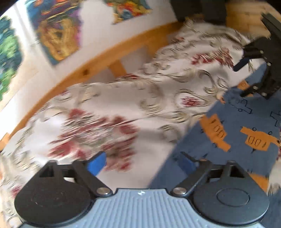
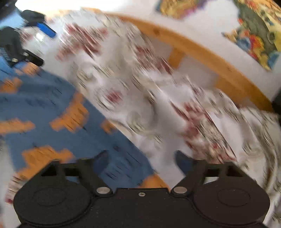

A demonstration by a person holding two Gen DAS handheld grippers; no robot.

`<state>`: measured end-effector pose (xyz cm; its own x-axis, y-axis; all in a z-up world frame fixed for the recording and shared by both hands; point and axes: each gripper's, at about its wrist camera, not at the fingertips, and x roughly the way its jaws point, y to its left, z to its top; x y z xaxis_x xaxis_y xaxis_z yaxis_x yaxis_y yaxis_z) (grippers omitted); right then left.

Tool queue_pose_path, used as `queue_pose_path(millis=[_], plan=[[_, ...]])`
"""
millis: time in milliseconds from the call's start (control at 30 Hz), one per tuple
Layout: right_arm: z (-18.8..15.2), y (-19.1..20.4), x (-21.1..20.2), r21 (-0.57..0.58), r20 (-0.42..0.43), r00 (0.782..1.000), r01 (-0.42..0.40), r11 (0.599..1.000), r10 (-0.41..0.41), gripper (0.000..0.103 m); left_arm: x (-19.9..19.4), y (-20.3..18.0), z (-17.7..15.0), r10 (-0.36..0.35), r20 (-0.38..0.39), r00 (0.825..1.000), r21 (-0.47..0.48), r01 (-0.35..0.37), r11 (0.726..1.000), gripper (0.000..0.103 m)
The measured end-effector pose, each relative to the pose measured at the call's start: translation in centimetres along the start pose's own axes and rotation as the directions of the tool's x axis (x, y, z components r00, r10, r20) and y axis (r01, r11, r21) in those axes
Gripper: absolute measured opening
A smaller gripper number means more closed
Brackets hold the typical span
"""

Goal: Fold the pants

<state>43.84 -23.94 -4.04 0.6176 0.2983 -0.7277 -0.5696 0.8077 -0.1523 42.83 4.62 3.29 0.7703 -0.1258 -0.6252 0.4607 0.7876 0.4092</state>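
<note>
Blue-tipped left tongs (image 1: pixel 142 162) stand spread wide and empty, straddling the edge where the blue pants (image 1: pixel 237 126) with orange shapes meet the floral bedspread (image 1: pixel 108 108). Right tongs (image 2: pixel 142 162) also gape with nothing between them, over the same edge from the other side. Both views are motion-blurred. Pants lie flat on the bed, away from its wooden rail (image 1: pixel 112 52), which runs along the wall with colourful pictures (image 1: pixel 58 35).

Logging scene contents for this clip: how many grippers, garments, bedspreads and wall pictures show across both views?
Grippers: 2, left gripper and right gripper, both open.
Garments: 1, blue pants.
Bedspreads: 1, floral bedspread.
Wall pictures: 3.
Total: 7
</note>
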Motion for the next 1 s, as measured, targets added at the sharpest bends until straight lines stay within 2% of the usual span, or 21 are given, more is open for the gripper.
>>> queue_pose_path(millis=[33, 133, 200, 233, 333, 433, 467, 600, 667, 800, 867, 967, 1000], plan=[[0.5, 0.4, -0.3, -0.002, 0.034, 0.998, -0.059, 0.998, 0.059, 0.101, -0.5, 1.3, -0.3, -0.003, -0.009, 1.0, -0.009, 0.003, 1.0, 0.103], [2.5, 2.1, 0.4, -0.03, 0.079, 0.971, -0.224, 0.974, 0.226, 0.101, -1.5, 5.0, -1.9, -0.038, -0.086, 0.996, -0.08, 0.031, 0.996, 0.103], [4.0, 3.4, 1.7, -0.041, 0.083, 0.949, -0.3, 0.953, 0.303, 0.1, -1.6, 6.5, -2.9, -0.092, -0.13, 0.987, -0.14, 0.073, 0.987, 0.102], [4.8, 4.0, 2.6, -0.045, 0.078, 0.946, -0.312, 0.949, 0.315, 0.097, -1.5, 6.9, -3.3, -0.13, -0.152, 0.98, -0.164, 0.104, 0.981, 0.099], [6.4, 4.9, 4.9, -0.075, 0.061, 0.952, -0.297, 0.952, 0.302, 0.083, -0.7, 6.5, -3.6, -0.166, -0.209, 0.964, -0.159, 0.134, 0.978, 0.087], [7.4, 4.6, 6.3, -0.091, 0.046, 0.955, -0.287, 0.954, 0.292, 0.066, 0.5, 5.2, -3.3, -0.146, -0.292, 0.945, -0.077, 0.129, 0.989, 0.074], [7.7, 4.6, 6.4, -0.097, 0.045, 0.955, -0.287, 0.953, 0.292, 0.06, 0.5, 4.8, -3.3, -0.148, -0.302, 0.942, -0.053, 0.138, 0.989, 0.073], [8.0, 5.0, 6.1, -0.158, 0.035, 0.959, -0.274, 0.949, 0.283, 0.048, 0.9, 4.0, -3.4, -0.194, -0.337, 0.921, -0.056, 0.186, 0.981, 0.063], [7.9, 5.5, 6.4, -0.185, 0.012, 0.966, -0.253, 0.95, 0.259, 0.04, 1.5, 3.4, -3.6, -0.157, -0.386, 0.909, -0.026, 0.159, 0.987, 0.054], [7.4, 5.6, 6.8, -0.207, -0.024, 0.975, -0.22, 0.953, 0.22, 0.036, 1.6, 2.6, -3.8, -0.105, -0.411, 0.906, 0.03, 0.128, 0.991, 0.043], [7.1, 5.6, 6.6, -0.219, -0.024, 0.979, -0.203, 0.954, 0.203, 0.026, 1.5, 2.4, -3.8, -0.084, -0.417, 0.905, 0.034, 0.107, 0.994, 0.028], [6.7, 5.8, 6.2, -0.232, -0.025, 0.983, -0.185, 0.955, 0.184, 0.015, 1.5, 2.5, -3.8, -0.06, -0.42, 0.905, 0.015, 0.073, 0.997, 0.016], [6.6, 6.0, 6.0, -0.242, -0.023, 0.984, -0.177, 0.954, 0.176, 0.015, 1.5, 2.5, -3.7, -0.054, -0.42, 0.906, 0.006, 0.063, 0.998, 0.013]])
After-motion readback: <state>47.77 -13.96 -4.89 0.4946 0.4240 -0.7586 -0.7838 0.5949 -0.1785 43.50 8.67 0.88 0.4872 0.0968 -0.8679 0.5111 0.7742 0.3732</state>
